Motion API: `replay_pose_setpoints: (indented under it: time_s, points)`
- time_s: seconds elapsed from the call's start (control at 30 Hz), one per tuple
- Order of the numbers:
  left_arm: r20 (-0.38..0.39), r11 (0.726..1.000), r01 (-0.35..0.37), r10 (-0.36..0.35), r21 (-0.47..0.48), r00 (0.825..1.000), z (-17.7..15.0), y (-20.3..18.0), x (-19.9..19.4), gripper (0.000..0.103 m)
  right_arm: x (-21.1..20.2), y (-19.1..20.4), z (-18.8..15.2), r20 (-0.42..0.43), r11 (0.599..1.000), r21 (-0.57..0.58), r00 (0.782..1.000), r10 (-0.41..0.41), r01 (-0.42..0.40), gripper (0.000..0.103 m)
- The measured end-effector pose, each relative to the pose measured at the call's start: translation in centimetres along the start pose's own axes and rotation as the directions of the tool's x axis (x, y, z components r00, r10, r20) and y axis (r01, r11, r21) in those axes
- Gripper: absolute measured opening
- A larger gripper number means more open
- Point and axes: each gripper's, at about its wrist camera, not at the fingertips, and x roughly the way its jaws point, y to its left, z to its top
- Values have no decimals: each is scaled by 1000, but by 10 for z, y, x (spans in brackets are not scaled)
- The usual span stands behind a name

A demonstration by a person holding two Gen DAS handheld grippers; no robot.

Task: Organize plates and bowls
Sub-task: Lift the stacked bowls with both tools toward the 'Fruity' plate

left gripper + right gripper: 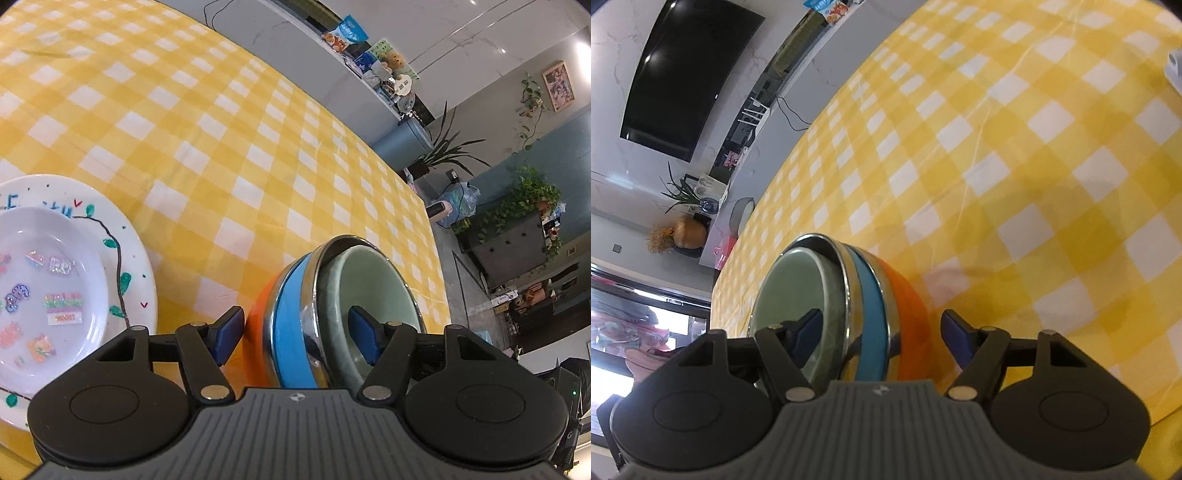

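A stack of nested bowls stands on the yellow checked tablecloth: an orange bowl (258, 332) outermost, a blue steel-rimmed bowl (291, 325), and a pale green bowl (373, 280) innermost. My left gripper (299, 332) is open and straddles the stack's wall, one pad outside, one inside the green bowl. My right gripper (882, 336) is open and straddles the opposite wall of the same stack (871, 295) likewise. A small white plate with stickers (48, 295) sits stacked on a larger painted plate (129, 258) at the left.
The table's far edge (424, 206) drops to the floor, with plants and furniture beyond. A white object (1174, 70) shows at the right edge of the right wrist view. A TV (683, 70) hangs on the wall.
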Motion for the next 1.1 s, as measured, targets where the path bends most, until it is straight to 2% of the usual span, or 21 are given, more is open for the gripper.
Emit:
replay_pose_setpoints:
  time_s: [0.17,0.3,0.43,0.53,1.1]
  points:
    - [-22,1000,4,-4,-12,1000,-1,-1,8,69,4,-8,1,-12,999,39,1000,24,-24,63]
    - [-28,1000,-1,1,-13,1000,-2,0,10,66,3,-6,0,-10,999,29,1000,16,-16,61]
    - [-29,999,-31,31,19,999,-2,-4,9,59,3,-4,-1,-4,1000,16,1000,-2,2,59]
    - [-24,999,-33,34,33,999,-3,-5,9,57,2,-3,-1,-1,1000,11,1000,-17,17,55]
    - [-24,999,-35,36,34,999,-3,-5,-1,57,-2,-1,-6,-9,1000,25,1000,-17,18,53]
